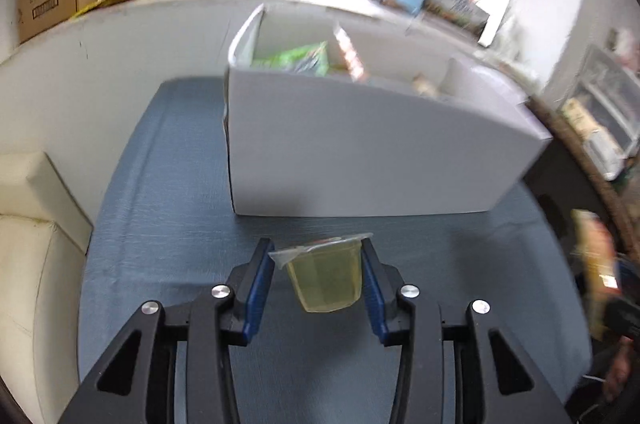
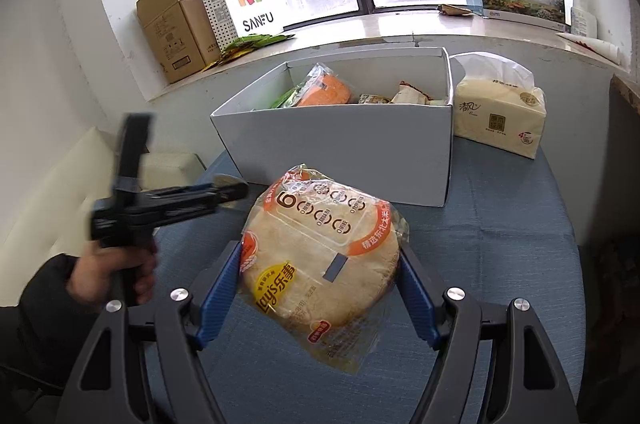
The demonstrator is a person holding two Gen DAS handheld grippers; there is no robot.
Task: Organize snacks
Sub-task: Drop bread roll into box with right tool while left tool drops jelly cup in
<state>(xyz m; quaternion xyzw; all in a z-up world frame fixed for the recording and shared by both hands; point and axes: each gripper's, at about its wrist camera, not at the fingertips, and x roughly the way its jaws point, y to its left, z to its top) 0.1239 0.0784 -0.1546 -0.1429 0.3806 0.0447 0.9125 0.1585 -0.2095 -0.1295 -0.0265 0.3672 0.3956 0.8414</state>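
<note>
Both tongs are loaded. Left tongs (image 1: pixel 318 284) stand clamped on a small clear jelly cup (image 1: pixel 326 278) with a foil lid, its blue pads against the cup's two sides; the cup hangs tilted above the blue table (image 1: pixel 168 192), near the front wall of the white box (image 1: pixel 360 148). Right tongs (image 2: pixel 320 288) are clamped on a bagged round rice cracker pack (image 2: pixel 320 264), pads pressing its left and right edges, the pack held clear of the table and just short of the box's near wall.

White box sits at the far middle of the table and already holds several snack packets, among them a green packet (image 1: pixel 304 58) and an orange one (image 2: pixel 324 90). A tissue pack (image 2: pixel 500 116) stands just beside the box on its right. In the right wrist view, a person's hand (image 2: pixel 116 272) grips the left tool's handle at the near left.

Judgement: the step in hand is carriage of both snacks to the box, neither yet released. Next move calls for lifting each item over the near wall, then parting the pads above free space inside. The cracker pack is wide and likely brittle; a gentle release is advised.
</note>
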